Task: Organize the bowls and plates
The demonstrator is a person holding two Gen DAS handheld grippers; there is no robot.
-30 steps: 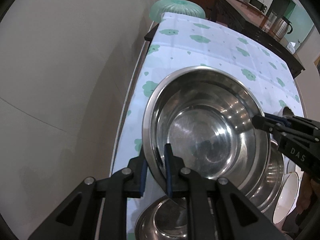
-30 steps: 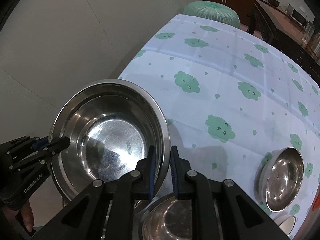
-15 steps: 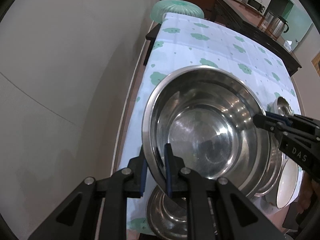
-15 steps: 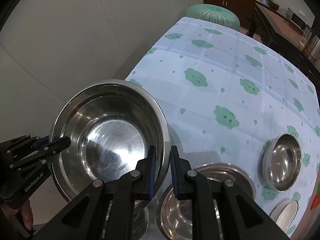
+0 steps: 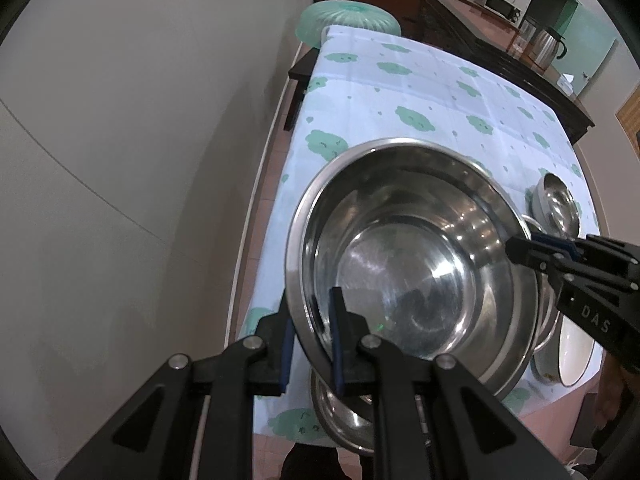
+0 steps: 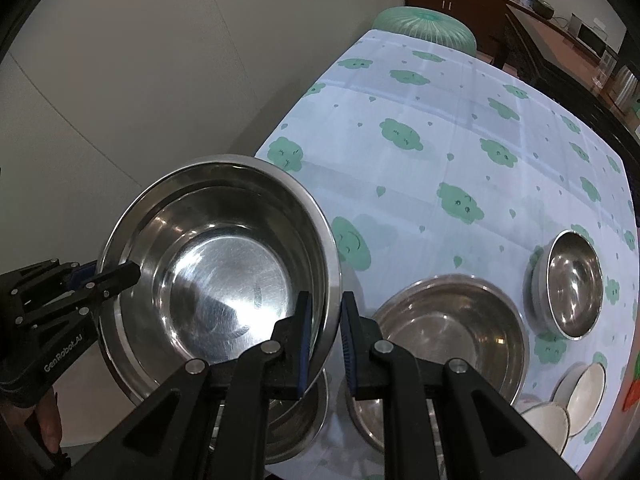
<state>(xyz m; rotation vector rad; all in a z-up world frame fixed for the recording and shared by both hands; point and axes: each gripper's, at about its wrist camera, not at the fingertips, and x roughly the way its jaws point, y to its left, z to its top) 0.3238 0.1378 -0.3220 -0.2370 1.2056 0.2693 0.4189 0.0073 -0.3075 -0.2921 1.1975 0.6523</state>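
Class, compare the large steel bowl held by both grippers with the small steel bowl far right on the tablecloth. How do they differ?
The large bowl is much wider than the small bowl. The large bowl is held off the table, tilted, its rim pinched by the left gripper and right gripper; the small bowl rests on the tablecloth, untouched. Both are shiny, empty steel.

Both black two-finger grippers point steeply down, the left gripper clamped with its blue-padded fingers on the near-left rim of a large round stainless-steel bowl, the right gripper likewise pinching the opposite rim.
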